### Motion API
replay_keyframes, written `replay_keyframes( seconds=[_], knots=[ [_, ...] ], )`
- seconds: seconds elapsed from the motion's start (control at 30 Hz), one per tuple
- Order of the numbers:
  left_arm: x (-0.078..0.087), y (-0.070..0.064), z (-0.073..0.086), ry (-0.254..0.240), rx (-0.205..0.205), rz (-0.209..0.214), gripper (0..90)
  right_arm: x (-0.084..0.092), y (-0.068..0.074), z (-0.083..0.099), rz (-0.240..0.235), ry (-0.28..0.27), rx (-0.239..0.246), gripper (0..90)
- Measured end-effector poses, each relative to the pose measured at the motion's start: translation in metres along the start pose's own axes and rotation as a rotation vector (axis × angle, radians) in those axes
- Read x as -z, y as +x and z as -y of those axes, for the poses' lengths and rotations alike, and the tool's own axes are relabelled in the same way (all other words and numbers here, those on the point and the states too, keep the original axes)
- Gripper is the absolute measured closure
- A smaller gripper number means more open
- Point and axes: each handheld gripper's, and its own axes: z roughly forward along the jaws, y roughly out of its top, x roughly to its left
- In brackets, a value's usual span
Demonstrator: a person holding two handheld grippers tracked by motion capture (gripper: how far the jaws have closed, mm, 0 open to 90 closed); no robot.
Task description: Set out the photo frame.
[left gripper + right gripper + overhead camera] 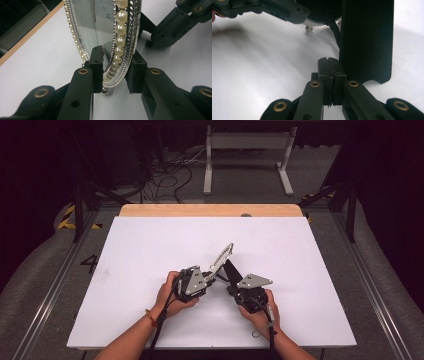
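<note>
A: Mirror – small, pearl-and-silver rim, held tilted above the white table near its middle, between my two grippers. Its black back stand hangs down toward the tabletop.

B: Who has it?

A: Left gripper. Jaws sit either side of the rim's lower edge; one pad is against the glass side, and on the other side I can't tell if the pad presses or stands just off. Rim is between them for sure. Grip looks light, not firm.

B: And the right?

A: Right gripper is pressed together, pads flat on each other, nothing between them. It sits just beside the stand's lower edge; I can't tell if it touches. In the high view it's the one on the right, under its grey plate.

B: How far along, by yr read?

A: My guess: mid-way. Mirror is up off the table and the stand is swung out from the back, so the opening part looks done. Left to do: set it down so it rests on rim and stand, then let go. Not yet standing by itself.

B: Any containers? Contents?

A: None on the table. No tray, box or bin. Beyond the table's far edge just a floor w/ cables and a white frame.
</note>
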Motion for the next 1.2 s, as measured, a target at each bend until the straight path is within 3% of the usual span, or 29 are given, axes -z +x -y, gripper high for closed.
replay_keyframes(
  seconds=[0.13,0.4,0.83,1.2],
  knots=[
    [0.001,-0.004,-0.002,0.019,-0.034,-0.023,73.8,0.0,-0.002,0.0,-0.012,0.005,0.007,90.0],
    [0.006,-0.007,-0.003,0.028,-0.05,-0.037,77.3,0.002,-0.004,-0.002,-0.021,0.015,0.023,90.0],
    [0.009,-0.017,-0.008,0.027,-0.056,-0.028,77.2,0.006,-0.008,-0.003,-0.011,0.024,0.041,90.0],
    [0.008,-0.019,-0.007,0.024,-0.073,-0.018,76.3,0.003,-0.012,-0.001,-0.011,0.066,0.057,90.0]
  ],
)
